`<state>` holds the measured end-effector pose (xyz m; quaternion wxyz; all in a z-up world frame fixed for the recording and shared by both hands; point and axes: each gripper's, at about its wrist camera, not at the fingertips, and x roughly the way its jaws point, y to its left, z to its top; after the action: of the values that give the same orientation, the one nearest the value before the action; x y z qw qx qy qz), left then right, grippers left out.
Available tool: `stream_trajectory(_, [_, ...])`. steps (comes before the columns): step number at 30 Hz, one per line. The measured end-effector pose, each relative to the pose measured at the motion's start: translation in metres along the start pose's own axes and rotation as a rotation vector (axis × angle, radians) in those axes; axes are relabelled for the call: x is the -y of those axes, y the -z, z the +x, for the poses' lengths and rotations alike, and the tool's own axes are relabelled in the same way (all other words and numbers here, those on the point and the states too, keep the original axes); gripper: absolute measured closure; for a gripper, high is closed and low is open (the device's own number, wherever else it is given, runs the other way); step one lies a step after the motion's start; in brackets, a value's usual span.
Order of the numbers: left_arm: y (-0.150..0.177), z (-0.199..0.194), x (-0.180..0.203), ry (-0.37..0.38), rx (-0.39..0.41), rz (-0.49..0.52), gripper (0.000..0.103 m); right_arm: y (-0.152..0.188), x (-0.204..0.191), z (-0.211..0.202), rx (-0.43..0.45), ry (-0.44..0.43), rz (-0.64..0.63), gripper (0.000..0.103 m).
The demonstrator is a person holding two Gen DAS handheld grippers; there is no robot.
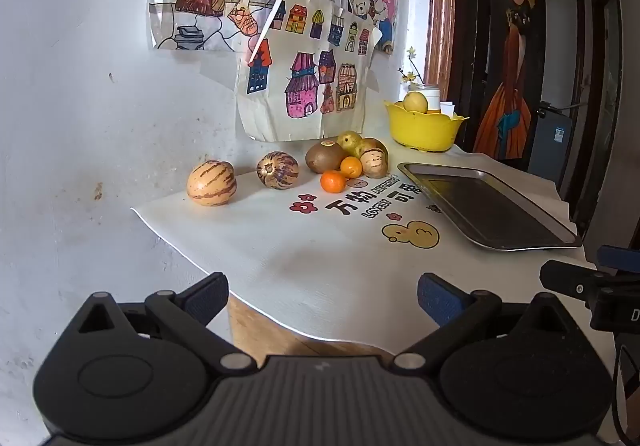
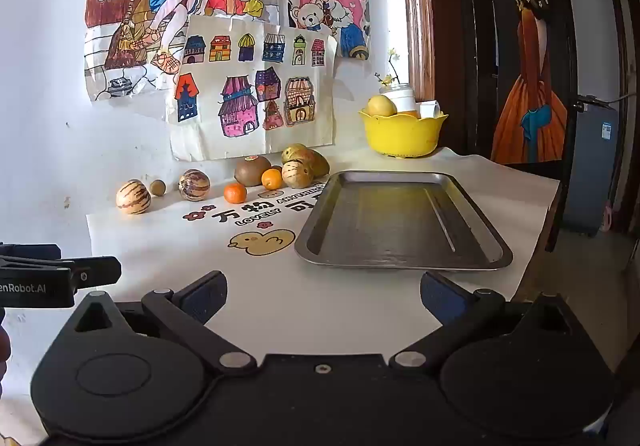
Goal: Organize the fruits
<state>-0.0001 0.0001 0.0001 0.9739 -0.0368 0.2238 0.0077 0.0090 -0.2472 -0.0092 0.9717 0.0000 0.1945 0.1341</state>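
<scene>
Striped tan melons, a fuzzy brown kiwi and small oranges line the white-clothed counter at eleven o'clock; empty steel tray at one. Left tool and right tool gape wide, holding nothing.

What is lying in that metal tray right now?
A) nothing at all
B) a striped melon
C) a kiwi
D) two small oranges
A: the metal tray shows only its bare, dark bottom in both views, while the small oranges, the kiwi and the striped melons all sit on the white cloth to its left, along the wall.
</scene>
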Motion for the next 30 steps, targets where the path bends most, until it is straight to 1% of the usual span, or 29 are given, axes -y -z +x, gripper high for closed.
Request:
stream_trajectory(20, [0.006, 0.0, -0.007, 0.002, -0.013, 0.003, 0.001, 0.001, 0.0, 0.0, -0.01, -0.002, -0.001, 0.0])
stream_trajectory(23, [0.005, 0.001, -0.001, -0.005, -0.017, -0.003, 0.001, 0.002, 0.001, 0.001, -0.01, -0.002, 0.001, 0.0])
stream_trajectory(28, [0.009, -0.001, -0.001, -0.004, -0.018, -0.004, 0.001, -0.001, -0.001, 0.0, -0.011, -0.001, 0.001, 0.0])
stream_trajectory(29, [0.012, 0.006, -0.001, -0.006, -0.022, -0.002, 0.001, 0.0, 0.0, 0.0, -0.013, -0.002, 0.001, 0.0])
stream_trajectory(30, [0.008, 0.005, -0.001, -0.007, -0.024, -0.004, 0.001, 0.002, -0.001, 0.001, -0.012, -0.002, 0.001, 0.0])
